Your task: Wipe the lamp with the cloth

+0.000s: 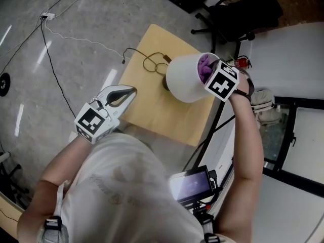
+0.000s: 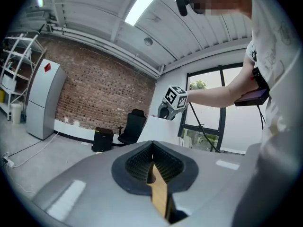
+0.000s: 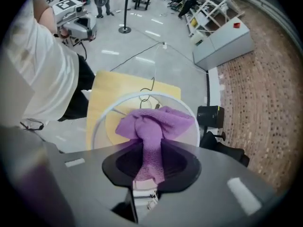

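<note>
A lamp with a white shade (image 1: 185, 80) stands on a small wooden table (image 1: 152, 113). My right gripper (image 1: 215, 77) points steeply down at the shade's top opening and is shut on a bunched purple cloth (image 1: 204, 67). In the right gripper view the cloth (image 3: 154, 124) hangs from the jaws over the shade's round rim (image 3: 102, 122). My left gripper (image 1: 124, 95) hovers level at the table's left edge, apart from the lamp. Its jaws meet at the tips (image 2: 152, 145) with nothing between them.
The lamp's dark cord (image 1: 152, 62) lies coiled on the table's far end. A black office chair (image 1: 238, 14) stands beyond the table. A cable (image 1: 50, 39) runs across the grey floor at left. White panels and a glass frame (image 1: 288, 130) flank the right side.
</note>
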Demonstrator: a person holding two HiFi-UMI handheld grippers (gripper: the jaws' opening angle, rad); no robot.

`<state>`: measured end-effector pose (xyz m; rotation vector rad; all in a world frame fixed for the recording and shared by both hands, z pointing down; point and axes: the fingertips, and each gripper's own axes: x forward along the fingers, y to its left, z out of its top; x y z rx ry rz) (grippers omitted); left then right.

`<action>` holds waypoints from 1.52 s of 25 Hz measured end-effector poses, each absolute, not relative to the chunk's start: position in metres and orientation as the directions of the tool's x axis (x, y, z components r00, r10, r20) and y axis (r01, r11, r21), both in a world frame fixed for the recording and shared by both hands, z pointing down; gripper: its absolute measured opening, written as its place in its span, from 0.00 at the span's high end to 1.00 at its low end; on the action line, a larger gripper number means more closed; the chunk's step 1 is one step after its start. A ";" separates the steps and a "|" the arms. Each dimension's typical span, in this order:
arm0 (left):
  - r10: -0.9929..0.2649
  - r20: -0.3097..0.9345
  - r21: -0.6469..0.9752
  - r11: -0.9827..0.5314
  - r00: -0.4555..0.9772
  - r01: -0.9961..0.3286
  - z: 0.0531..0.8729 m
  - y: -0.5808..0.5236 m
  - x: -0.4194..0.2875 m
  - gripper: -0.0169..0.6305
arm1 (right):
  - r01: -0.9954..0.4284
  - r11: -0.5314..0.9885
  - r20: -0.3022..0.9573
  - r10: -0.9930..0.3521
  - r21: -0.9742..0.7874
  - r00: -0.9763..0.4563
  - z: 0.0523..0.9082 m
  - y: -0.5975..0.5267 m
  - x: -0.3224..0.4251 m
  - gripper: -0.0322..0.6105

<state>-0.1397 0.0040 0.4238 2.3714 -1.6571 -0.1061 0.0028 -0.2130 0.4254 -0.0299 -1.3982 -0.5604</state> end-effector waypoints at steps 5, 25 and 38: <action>-0.930 0.078 0.241 -0.333 0.360 -0.912 0.422 0.005 -0.136 0.97 | 0.396 0.908 0.983 -0.176 0.140 0.055 0.433 -0.184 0.002 0.79; -0.912 0.080 0.223 -0.378 0.403 -0.899 0.418 0.017 -0.128 0.97 | 0.126 0.948 0.934 -0.256 0.293 -0.250 0.398 -0.203 -0.011 0.80; -0.867 0.054 0.176 -0.479 0.495 -0.860 0.400 0.006 -0.130 0.97 | -0.279 0.906 0.658 -0.424 0.320 -0.622 0.296 -0.204 0.028 0.80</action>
